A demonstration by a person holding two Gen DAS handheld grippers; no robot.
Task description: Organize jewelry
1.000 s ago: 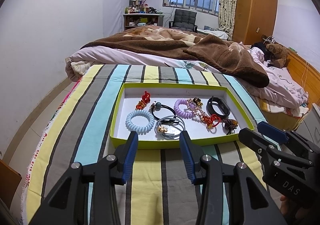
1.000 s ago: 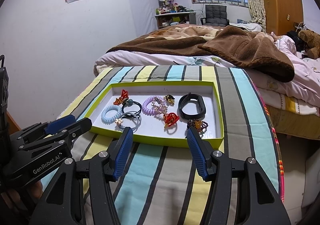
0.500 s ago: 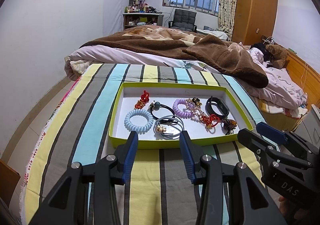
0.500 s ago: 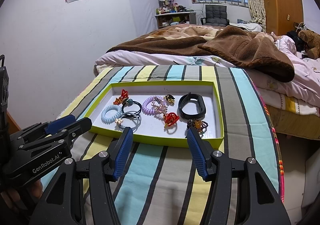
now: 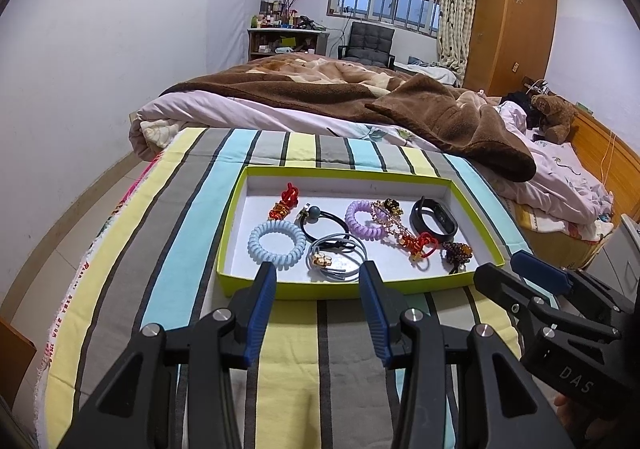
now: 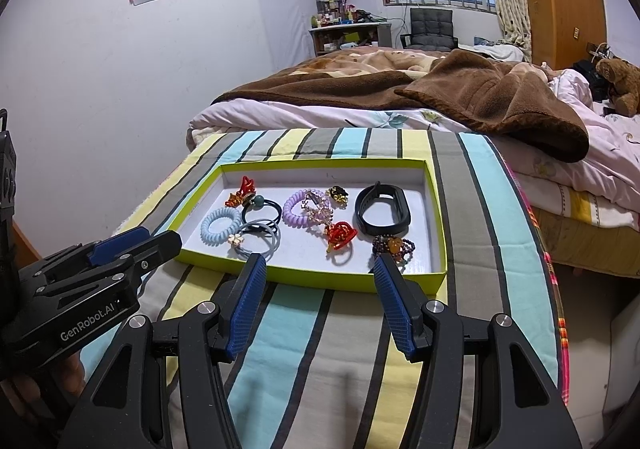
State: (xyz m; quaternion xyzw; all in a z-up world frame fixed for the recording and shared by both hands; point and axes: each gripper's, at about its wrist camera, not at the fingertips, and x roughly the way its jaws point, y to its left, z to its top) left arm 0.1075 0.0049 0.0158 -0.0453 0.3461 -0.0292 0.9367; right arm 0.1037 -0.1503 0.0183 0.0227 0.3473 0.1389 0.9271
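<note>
A shallow lime-green tray (image 5: 352, 288) (image 6: 437, 209) lies on a striped cloth and holds several pieces: a light blue coil hair tie (image 5: 277, 243) (image 6: 219, 225), a purple coil tie (image 5: 365, 218) (image 6: 298, 208), a black wristband (image 5: 435, 219) (image 6: 383, 210), a grey hair tie with a flower (image 5: 336, 258), red knot charms (image 5: 286, 202) (image 6: 340, 235) and a dark beaded bracelet (image 6: 393, 246). My left gripper (image 5: 317, 273) is open and empty just before the tray's near rim. My right gripper (image 6: 319, 264) is open and empty at the same rim, further right.
The striped cloth (image 5: 180, 217) covers a low surface at the foot of a bed with a brown blanket (image 5: 400, 105). A teddy bear (image 5: 554, 115) sits at the far right. A white wall and bare floor lie to the left.
Both grippers have stayed nearly still. The left view has drawn back very slightly from the tray. Nothing in the tray has moved.
</note>
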